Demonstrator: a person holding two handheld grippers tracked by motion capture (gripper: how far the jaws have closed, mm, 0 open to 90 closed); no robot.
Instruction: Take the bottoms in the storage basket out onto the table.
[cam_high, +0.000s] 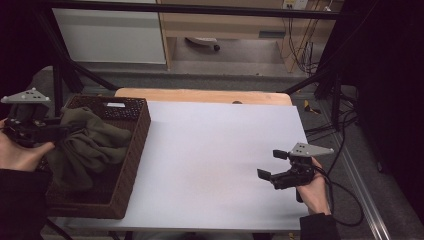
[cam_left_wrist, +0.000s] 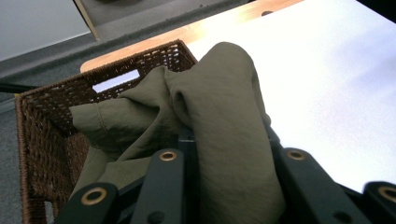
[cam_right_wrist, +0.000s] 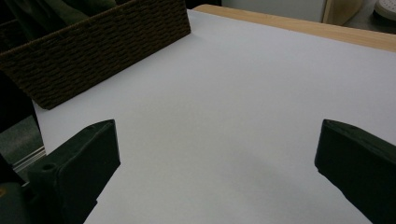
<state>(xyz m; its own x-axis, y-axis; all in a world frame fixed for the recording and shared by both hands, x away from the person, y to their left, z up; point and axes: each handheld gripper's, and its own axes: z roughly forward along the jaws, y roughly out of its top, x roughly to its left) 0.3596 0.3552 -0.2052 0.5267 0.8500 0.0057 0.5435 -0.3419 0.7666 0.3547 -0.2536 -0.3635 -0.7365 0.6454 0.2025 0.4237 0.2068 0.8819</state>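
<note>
An olive green cloth (cam_high: 90, 142) lies bunched in a brown wicker basket (cam_high: 134, 150) at the table's left. My left gripper (cam_high: 67, 131) is over the basket's left side, shut on a fold of that cloth. In the left gripper view the cloth (cam_left_wrist: 229, 121) rises between the two black jaws and drapes over them. At the table's right front my right gripper (cam_high: 268, 164) hovers just above the white table top (cam_high: 215, 145), open with nothing between its jaws. The right gripper view has the basket's woven wall (cam_right_wrist: 93, 51) at its upper left.
A strip of bare wood (cam_high: 200, 95) runs along the table's far edge. Behind it are a grey floor, a white cabinet (cam_high: 110, 35) and hanging cables (cam_high: 300, 50). A black frame bar (cam_high: 200, 9) crosses the top, and a cable (cam_high: 345, 195) trails from the right gripper.
</note>
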